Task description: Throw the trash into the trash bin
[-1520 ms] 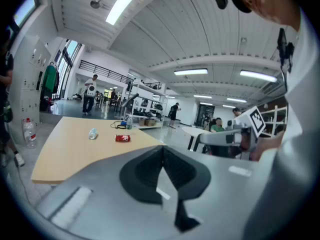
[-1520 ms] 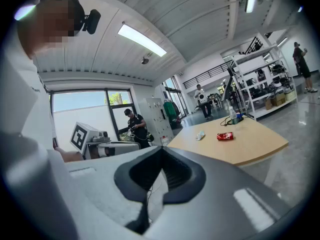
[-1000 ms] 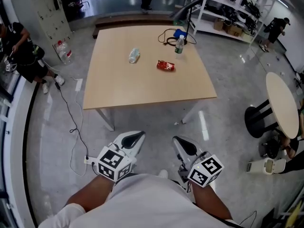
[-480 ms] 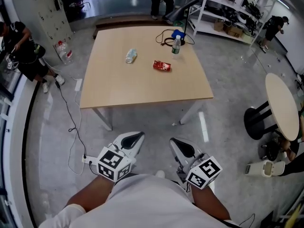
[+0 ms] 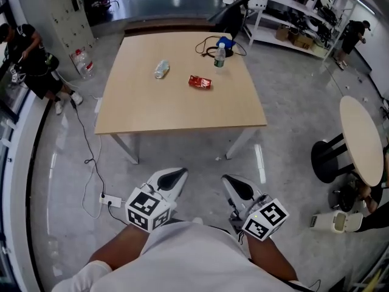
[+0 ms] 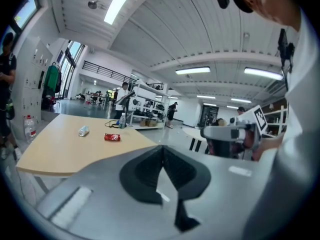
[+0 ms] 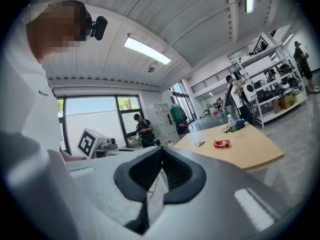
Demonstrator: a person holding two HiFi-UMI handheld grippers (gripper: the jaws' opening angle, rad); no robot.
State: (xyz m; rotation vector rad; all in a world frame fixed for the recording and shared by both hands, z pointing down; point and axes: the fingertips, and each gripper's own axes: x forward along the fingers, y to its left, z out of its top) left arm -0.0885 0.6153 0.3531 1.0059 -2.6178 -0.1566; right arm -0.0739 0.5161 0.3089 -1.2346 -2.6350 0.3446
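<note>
Trash: a red can (image 5: 199, 83) and a squashed clear bottle (image 5: 161, 69) are seen lying on the table (image 5: 140, 111), in the upper middle of the picture
Way from the tongs: the trash is found well apart from both tongs, far up the picture, with bare floor between
Long axis: the red can is laid left to right; the clear bottle is tipped from upper right to lower left
Nearer hand: the clear bottle is lined up above the left gripper (image 5: 172, 176); the red can is placed between the two, so either hand could be used
Left gripper: jaws are pressed together, nothing is held, pointed toward the table
Right gripper (image 5: 238, 189): jaws are pressed together, nothing is held
Trash bin: not seen in any view
</note>
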